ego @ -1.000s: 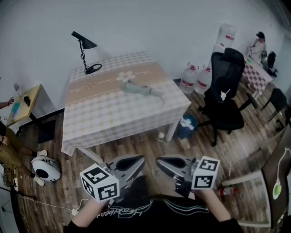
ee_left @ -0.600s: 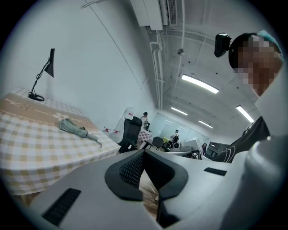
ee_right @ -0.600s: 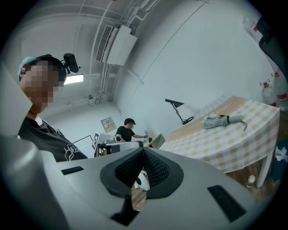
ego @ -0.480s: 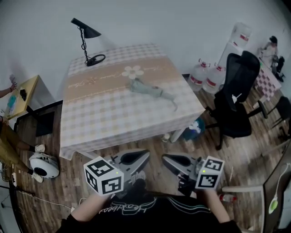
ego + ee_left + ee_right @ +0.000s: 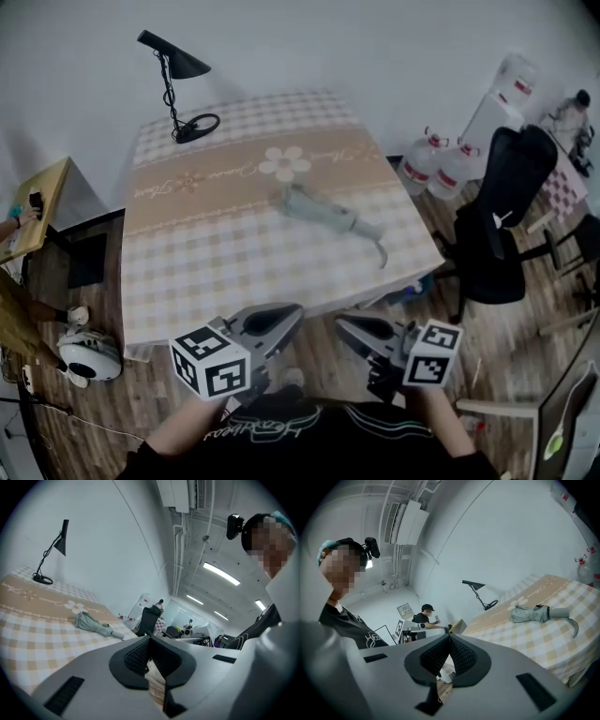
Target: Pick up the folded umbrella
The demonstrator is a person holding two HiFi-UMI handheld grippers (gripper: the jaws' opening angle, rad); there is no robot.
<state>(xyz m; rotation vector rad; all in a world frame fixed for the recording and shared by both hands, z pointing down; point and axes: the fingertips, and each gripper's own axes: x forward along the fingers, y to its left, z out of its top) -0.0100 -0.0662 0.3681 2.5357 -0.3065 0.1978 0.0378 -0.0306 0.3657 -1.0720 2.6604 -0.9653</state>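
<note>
The folded grey-green umbrella (image 5: 326, 213) lies across the middle of the checked tablecloth (image 5: 197, 262), its curved handle (image 5: 380, 251) toward the table's right front corner. It also shows in the left gripper view as the umbrella (image 5: 93, 623) and in the right gripper view as the umbrella (image 5: 534, 613). My left gripper (image 5: 292, 312) and right gripper (image 5: 341, 323) hover side by side before the table's near edge, well short of the umbrella. Both are shut with nothing between the pads, as the left gripper (image 5: 149, 640) and right gripper (image 5: 450, 638) views confirm.
A black desk lamp (image 5: 174, 86) stands at the table's far left corner. A black office chair (image 5: 506, 220) and water jugs (image 5: 441, 167) are to the right. A small yellow side table (image 5: 39, 199) and a white round device (image 5: 89, 354) are at the left.
The table and umbrella have come closer and sit lower in the head view. Both grippers have advanced toward the table edge, staying shut and empty.
</note>
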